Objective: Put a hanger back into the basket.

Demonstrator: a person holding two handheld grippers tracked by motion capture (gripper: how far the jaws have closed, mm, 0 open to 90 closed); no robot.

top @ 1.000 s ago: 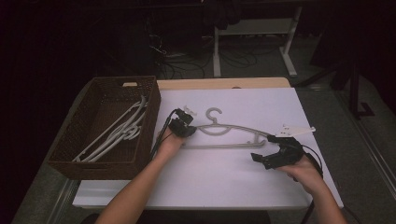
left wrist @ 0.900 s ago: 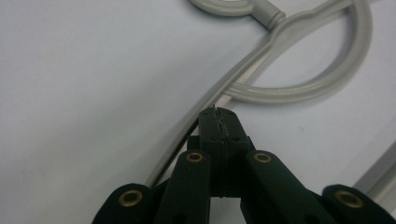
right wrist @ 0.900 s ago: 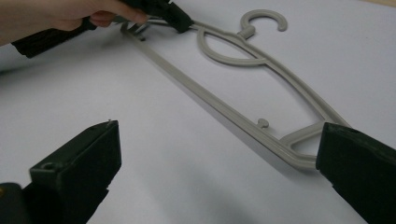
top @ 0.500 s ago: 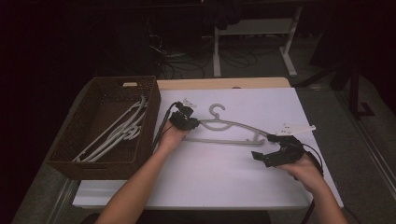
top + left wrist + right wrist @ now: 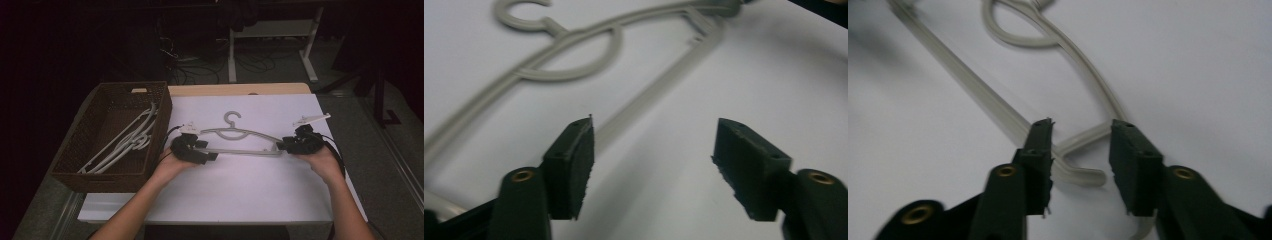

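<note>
Grippers (image 5: 212,156) (image 5: 281,146) flank hanger (image 5: 240,136); basket (image 5: 163,115) beside.

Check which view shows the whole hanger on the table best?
High view: the hanger lies whole on the white table, hook away from the person. Left gripper view shows hook and bar, blurred; right gripper view shows its end between the jaws.

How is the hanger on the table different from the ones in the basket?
The table hanger lies alone and flat on the white tabletop, hook pointing away from the person; the basket hangers are piled together and slanted inside the wicker basket. A gripper sits at each end of the table hanger, none by the basket ones. All look pale plastic.
</note>
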